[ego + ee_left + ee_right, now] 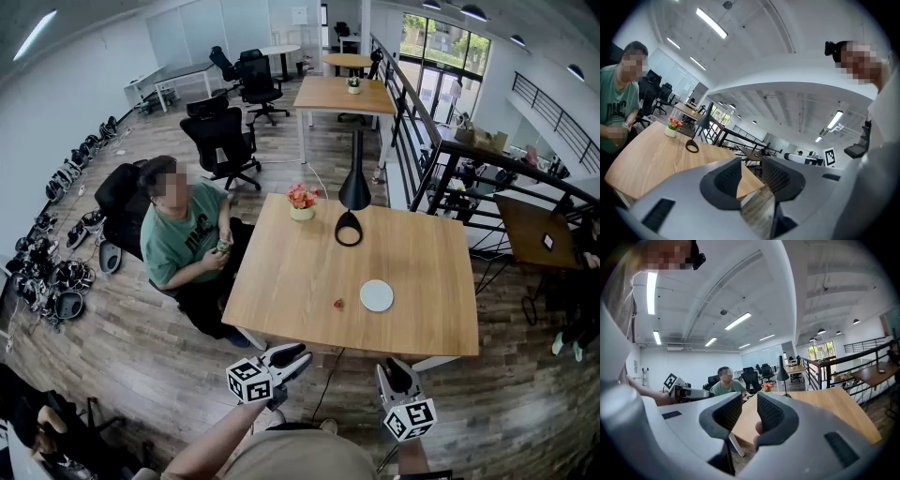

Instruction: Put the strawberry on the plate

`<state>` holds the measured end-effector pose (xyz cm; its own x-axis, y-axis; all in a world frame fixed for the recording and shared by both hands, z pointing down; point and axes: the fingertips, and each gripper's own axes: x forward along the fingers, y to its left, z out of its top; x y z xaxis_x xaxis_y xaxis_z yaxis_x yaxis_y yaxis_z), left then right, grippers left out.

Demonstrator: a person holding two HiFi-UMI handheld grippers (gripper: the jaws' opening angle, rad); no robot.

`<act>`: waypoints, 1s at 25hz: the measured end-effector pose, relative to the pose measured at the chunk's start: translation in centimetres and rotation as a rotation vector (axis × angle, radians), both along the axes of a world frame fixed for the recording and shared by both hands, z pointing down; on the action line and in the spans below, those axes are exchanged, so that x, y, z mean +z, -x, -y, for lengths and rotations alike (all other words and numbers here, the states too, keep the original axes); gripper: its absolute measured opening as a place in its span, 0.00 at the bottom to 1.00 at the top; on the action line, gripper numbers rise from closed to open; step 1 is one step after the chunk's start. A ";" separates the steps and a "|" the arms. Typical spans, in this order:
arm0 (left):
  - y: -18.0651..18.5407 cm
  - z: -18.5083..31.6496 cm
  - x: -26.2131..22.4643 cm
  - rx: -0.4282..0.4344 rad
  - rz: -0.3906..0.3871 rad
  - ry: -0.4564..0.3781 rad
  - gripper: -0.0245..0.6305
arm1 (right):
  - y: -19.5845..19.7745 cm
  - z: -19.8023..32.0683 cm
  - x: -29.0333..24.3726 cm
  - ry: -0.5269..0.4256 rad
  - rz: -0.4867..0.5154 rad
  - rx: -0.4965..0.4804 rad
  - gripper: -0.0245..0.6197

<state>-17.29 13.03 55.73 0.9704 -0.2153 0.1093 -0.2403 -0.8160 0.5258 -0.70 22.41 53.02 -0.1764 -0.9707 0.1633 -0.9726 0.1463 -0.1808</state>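
A small red strawberry [338, 303] lies on the wooden table [281, 291] near its front edge. A round white plate [377, 295] rests just to the right of it, apart from it. My left gripper [298, 359] [752, 171] hovers in front of the table's near edge, jaws open and empty. At the same height, my right gripper [397, 371] [749, 411] points toward the table, open with nothing between its pads. Neither gripper view shows the strawberry or the plate.
A flower pot [302, 201] and a black desk lamp [353, 192] stand at the table's far side. A person in a green shirt [183, 234] sits at the left edge. Office chairs [223, 141] stand behind, and a black railing [441, 159] runs on the right.
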 end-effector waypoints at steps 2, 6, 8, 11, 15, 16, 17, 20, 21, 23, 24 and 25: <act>-0.3 -0.3 -0.2 0.001 0.001 0.000 0.22 | -0.2 -0.3 -0.1 0.000 0.003 -0.002 0.20; -1.0 -1.0 -0.3 0.001 0.002 0.001 0.22 | -0.9 -0.7 0.0 0.006 0.017 0.000 0.20; -1.4 -1.4 -0.4 0.002 0.003 -0.003 0.22 | -1.3 -0.9 0.2 0.010 0.040 -0.001 0.20; -1.9 -2.0 -0.3 0.000 0.006 -0.005 0.22 | -1.9 -1.2 0.2 -0.002 0.069 -0.004 0.20; -2.3 -2.8 -0.3 -0.006 0.014 -0.005 0.22 | -2.3 -1.9 0.1 -0.001 0.057 -0.015 0.20; -2.3 -3.0 -0.3 -0.008 0.016 -0.005 0.22 | -2.4 -2.1 0.1 -0.001 0.053 -0.017 0.20; -2.4 -3.3 -0.2 -0.011 0.017 -0.004 0.22 | -2.5 -2.5 0.1 -0.001 0.049 -0.019 0.20; -2.9 -4.2 0.1 -0.021 0.020 -0.002 0.23 | -3.2 -3.6 0.5 0.001 0.044 -0.026 0.20; -3.1 -4.5 0.2 -0.025 0.021 -0.001 0.23 | -3.5 -3.9 0.6 0.000 0.044 -0.029 0.20; -3.5 -4.9 0.3 -0.036 0.023 -0.002 0.22 | -4.1 -4.6 0.8 -0.003 0.042 -0.033 0.20; -3.6 -5.1 0.4 -0.041 0.024 -0.004 0.22 | -4.4 -4.9 0.9 -0.004 0.039 -0.037 0.20; -3.8 -5.3 0.5 -0.045 0.024 -0.006 0.22 | -4.6 -5.1 1.2 -0.004 0.035 -0.041 0.20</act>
<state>-13.53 18.33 56.25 0.9567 -0.2598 0.1310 -0.2896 -0.8069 0.5149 3.95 27.54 54.17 -0.2219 -0.9632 0.1519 -0.9587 0.1870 -0.2142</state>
